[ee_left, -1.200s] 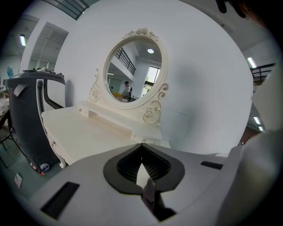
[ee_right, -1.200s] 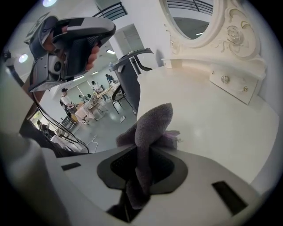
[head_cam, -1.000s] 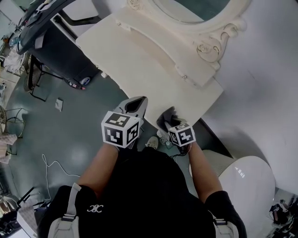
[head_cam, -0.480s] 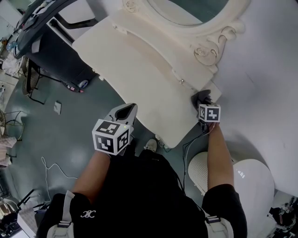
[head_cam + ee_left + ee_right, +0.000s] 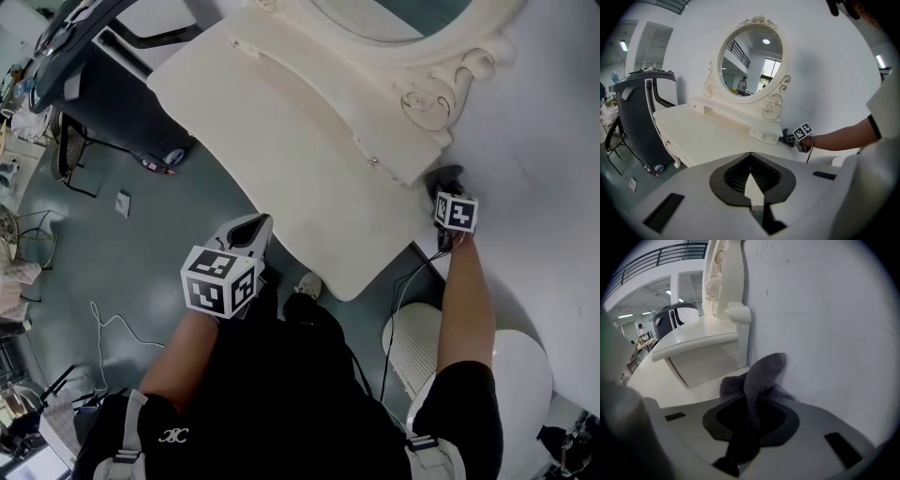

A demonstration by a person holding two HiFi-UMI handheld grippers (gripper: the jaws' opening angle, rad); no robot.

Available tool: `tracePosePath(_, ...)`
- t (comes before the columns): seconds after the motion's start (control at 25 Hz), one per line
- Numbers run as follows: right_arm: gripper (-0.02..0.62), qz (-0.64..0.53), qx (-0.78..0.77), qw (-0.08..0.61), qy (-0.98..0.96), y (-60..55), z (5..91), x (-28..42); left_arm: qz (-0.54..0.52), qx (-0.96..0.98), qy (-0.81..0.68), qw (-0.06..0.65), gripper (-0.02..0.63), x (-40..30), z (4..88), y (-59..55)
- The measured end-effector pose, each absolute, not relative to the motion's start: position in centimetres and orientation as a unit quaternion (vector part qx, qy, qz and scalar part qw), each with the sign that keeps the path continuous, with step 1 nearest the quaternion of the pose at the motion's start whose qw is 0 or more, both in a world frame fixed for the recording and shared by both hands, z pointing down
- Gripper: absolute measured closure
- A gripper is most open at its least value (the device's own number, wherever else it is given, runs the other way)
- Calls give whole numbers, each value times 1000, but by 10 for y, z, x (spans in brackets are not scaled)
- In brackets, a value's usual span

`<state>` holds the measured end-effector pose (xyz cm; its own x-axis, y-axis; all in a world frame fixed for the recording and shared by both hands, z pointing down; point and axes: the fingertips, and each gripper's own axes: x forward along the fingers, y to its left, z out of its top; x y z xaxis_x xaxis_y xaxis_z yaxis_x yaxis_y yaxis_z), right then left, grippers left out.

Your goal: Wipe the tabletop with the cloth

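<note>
At the lower left of the head view the left gripper (image 5: pixel 253 228) hangs just beside the front edge of the cream dressing table (image 5: pixel 281 141), its tongs pressed together on nothing. At the right of the frame the right gripper (image 5: pixel 447 190) pinches the dark grey cloth (image 5: pixel 763 372), which sits bunched on the tabletop's right-hand corner, touching the white wall (image 5: pixel 825 319) beside the mirror shelf (image 5: pixel 701 341)

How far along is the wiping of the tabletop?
Done: no wiped trace shows on the tabletop. In hand: the right gripper, shut on the grey cloth, is at its right end. Left: probably most of the surface. The left gripper is shut, empty.
</note>
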<state>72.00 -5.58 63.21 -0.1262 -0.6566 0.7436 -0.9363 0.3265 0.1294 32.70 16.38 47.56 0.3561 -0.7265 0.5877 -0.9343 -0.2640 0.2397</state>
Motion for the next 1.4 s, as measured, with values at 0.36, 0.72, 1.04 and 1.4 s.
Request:
tracePosePath(0.36, 518, 192, 563, 358, -720, -53, 630, 729, 190, 779, -526, 283, 598, 337, 474, 166)
tracePosePath(0.72, 518, 208, 509, 353, -757, 48, 642, 658, 178, 809, -484, 282, 598, 341, 470, 174)
tracePosePath(1.04, 520, 213, 540, 346, -738, 142, 645, 597, 163, 834, -448, 279, 598, 309, 465, 200)
tracePosePath(1.4, 520, 241, 589, 335, -695, 227, 644, 546, 144, 858, -409, 277, 598, 257, 456, 242)
